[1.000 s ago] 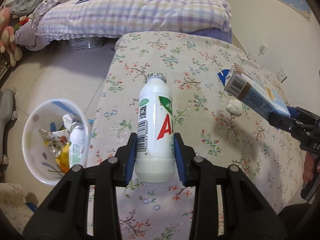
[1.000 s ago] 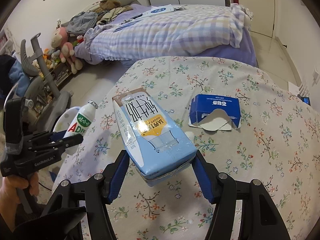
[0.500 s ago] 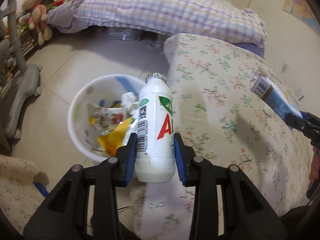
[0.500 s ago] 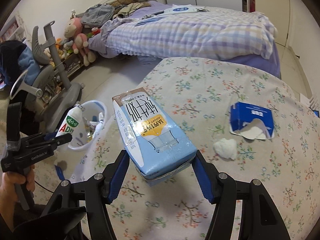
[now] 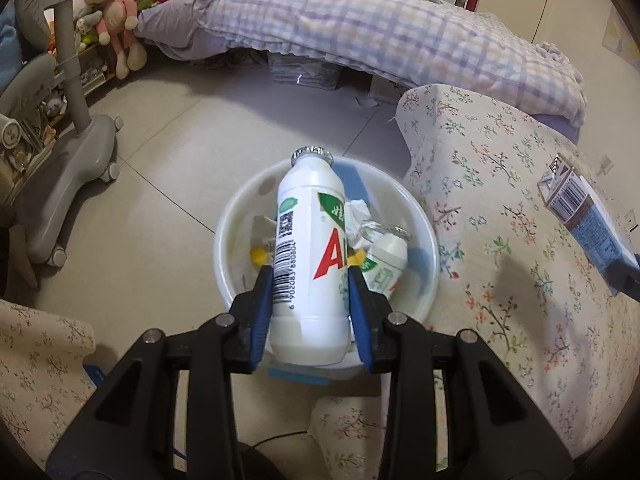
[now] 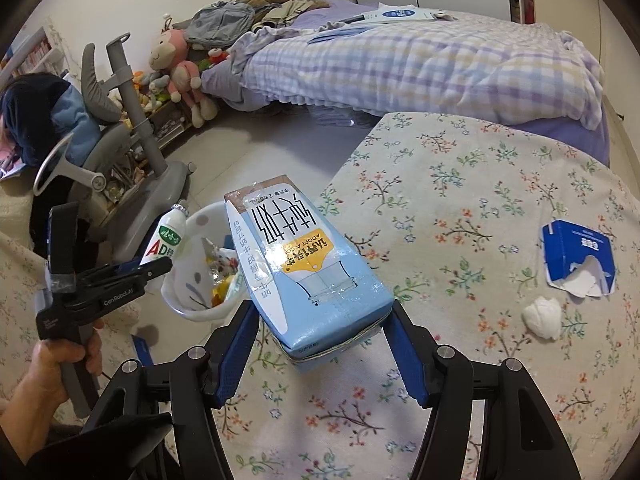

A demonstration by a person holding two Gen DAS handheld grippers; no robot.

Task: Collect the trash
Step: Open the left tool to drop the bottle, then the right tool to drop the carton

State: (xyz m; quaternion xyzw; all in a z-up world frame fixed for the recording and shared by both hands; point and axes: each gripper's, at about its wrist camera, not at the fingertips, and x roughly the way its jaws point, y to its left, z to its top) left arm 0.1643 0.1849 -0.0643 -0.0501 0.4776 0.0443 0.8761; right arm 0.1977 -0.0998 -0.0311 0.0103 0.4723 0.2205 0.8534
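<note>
A flowery surface [image 6: 460, 208] to the right of the left tool [image 5: 310, 304], with a bed [image 6: 420, 60] under a checked blanket far ahead and a tiled floor [image 5: 168, 168] below. A grey chair base [image 5: 68, 168] off to the left, soft toys [image 5: 116, 12] beyond it. Left tool closed snug on a white bottle [image 5: 310, 248], cap pointing away, right above a white bin [image 5: 424, 280] full of trash on the floor. Right tool [image 6: 320, 336] gripping a blue milk carton [image 6: 308, 264] over the surface edge, bin ahead and to its left. A torn blue box [image 6: 576, 256] and a white paper wad [image 6: 542, 316] on the surface, off to the right of the right tool.
</note>
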